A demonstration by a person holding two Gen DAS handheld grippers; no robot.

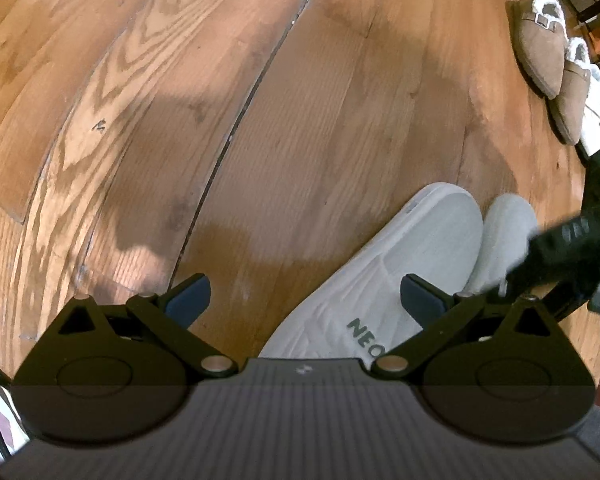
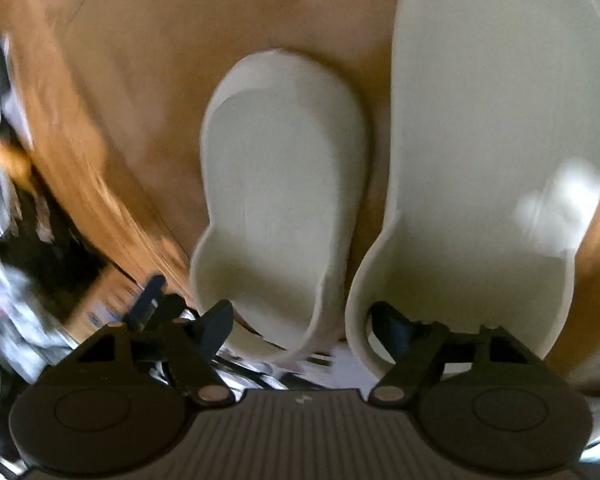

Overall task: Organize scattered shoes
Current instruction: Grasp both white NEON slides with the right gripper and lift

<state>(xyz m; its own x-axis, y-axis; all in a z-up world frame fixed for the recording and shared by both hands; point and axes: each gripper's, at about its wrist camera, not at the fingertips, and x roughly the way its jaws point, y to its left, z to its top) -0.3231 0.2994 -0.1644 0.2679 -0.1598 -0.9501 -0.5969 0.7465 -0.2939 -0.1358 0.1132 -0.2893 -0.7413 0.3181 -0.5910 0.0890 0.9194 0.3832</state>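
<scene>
Item: pair of pale grey-white clogs on a wooden floor (image 1: 260, 120). In the right wrist view the two lie side by side, nearly touching at the heels, long axes parallel and running straight away from the right gripper (image 2: 302, 328), toes far, heel openings near. Left clog of pair (image 2: 284, 184); right clog of pair (image 2: 496, 140), nearer the lens. Right gripper: fingers spread wide, straddling the two inner heel walls; contact cannot be judged, the frame being motion-blurred. Left gripper (image 1: 306, 300): fingers spread, holding nothing, poised above the lettered clog, which lies forward and to its right. Judgement: the right gripper is nearer. Also present: brown fleece-lined slippers (image 1: 540, 44), set together, well apart at far right.
</scene>
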